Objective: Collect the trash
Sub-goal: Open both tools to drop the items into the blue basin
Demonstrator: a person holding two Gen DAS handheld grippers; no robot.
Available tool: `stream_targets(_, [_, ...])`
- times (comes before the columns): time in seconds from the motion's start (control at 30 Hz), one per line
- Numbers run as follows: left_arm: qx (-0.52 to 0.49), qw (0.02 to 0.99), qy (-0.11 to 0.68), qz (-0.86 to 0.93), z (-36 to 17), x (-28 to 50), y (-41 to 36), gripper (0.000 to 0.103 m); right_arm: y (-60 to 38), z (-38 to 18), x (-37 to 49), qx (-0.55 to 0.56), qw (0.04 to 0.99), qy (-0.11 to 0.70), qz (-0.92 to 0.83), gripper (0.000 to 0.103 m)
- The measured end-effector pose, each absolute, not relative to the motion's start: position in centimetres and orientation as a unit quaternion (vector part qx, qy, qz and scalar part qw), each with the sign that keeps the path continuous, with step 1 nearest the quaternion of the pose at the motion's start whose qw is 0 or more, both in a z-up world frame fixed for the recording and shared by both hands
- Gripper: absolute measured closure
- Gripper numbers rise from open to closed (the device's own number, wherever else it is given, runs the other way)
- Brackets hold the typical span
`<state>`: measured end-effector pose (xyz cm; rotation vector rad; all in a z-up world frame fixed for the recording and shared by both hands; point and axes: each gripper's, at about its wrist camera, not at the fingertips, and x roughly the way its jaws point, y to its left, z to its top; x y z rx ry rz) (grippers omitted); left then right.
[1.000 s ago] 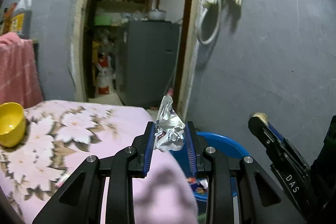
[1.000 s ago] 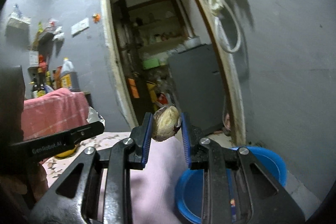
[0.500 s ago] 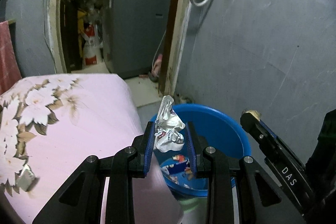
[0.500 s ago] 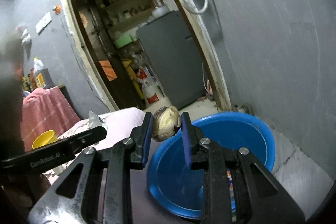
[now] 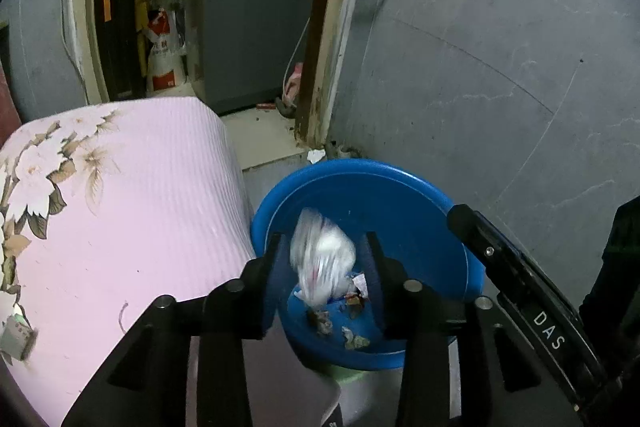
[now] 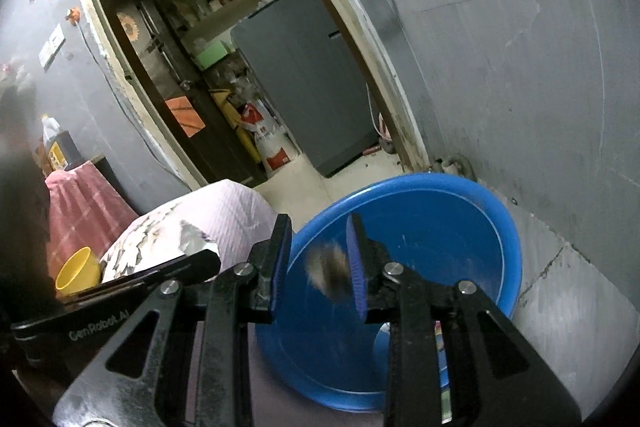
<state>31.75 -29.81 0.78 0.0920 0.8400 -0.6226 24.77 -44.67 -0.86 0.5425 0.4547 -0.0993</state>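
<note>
A blue plastic basin (image 5: 360, 167) stands on the floor beside a table with a pink floral cloth (image 5: 140, 207), and several scraps of trash (image 5: 352, 331) lie in its bottom. My left gripper (image 5: 324, 267) hangs over the basin with its jaws opening. A crumpled white wrapper (image 5: 320, 259), blurred, is dropping between them with gaps to both pads. In the right wrist view my right gripper (image 6: 318, 267) is also over the basin (image 6: 460, 227), jaws opening. A brownish lump (image 6: 328, 271), blurred, is slipping down between its blue pads, clear of the left one.
A grey wall runs close along the right of the basin. Behind it are a doorway and a grey fridge (image 5: 256, 15). A yellow cup (image 6: 78, 269) sits on the table at the left. The other gripper's black body (image 5: 520, 267) crosses the lower right of the left wrist view.
Both grippers have dipped and tilted down over the blue basin. Their jaws have parted, and the wrapper and the brown lump, gripped before, now fall loose.
</note>
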Motion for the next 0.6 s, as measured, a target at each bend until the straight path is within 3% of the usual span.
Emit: stream_targets(0.6, [0.038, 0.870, 0.401, -0.285, 1.3, 31.6, -28.7, 0.068, -44.6, -0.9, 25.0, 0.266, 0.935, 0.228, -0.050, 0.066])
